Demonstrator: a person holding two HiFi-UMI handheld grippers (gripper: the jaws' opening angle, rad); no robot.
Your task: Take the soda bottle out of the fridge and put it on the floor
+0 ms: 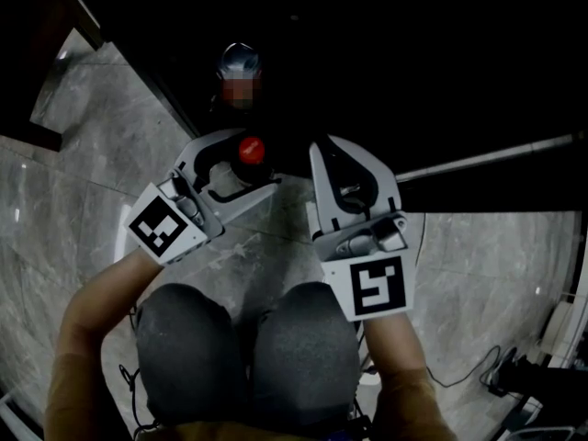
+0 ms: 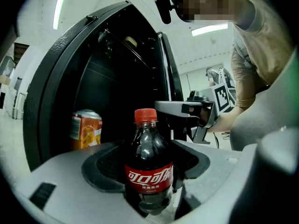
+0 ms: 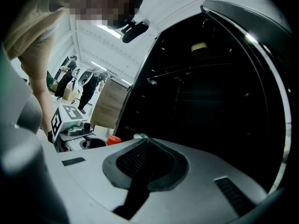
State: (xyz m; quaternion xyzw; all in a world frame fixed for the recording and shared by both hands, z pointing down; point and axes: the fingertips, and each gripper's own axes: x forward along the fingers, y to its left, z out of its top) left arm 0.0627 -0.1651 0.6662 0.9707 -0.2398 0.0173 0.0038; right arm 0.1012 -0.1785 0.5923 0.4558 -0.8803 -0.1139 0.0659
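left hand-held gripper (image 1: pixel 241 175) clamps soda bottle (image 2: pixel 148 171) | right hand-held gripper (image 3: pixel 143 146) jaws together, empty | fridge (image 2: pixel 117 64) interior mostly dark

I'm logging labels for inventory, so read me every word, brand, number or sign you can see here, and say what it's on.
"可口可乐": white characters on the red label of the soda bottle.
Small line under those characters: too small to read.
Orange can: print too blurred to read.
Marker cubes: black-and-white square patterns only, no words.
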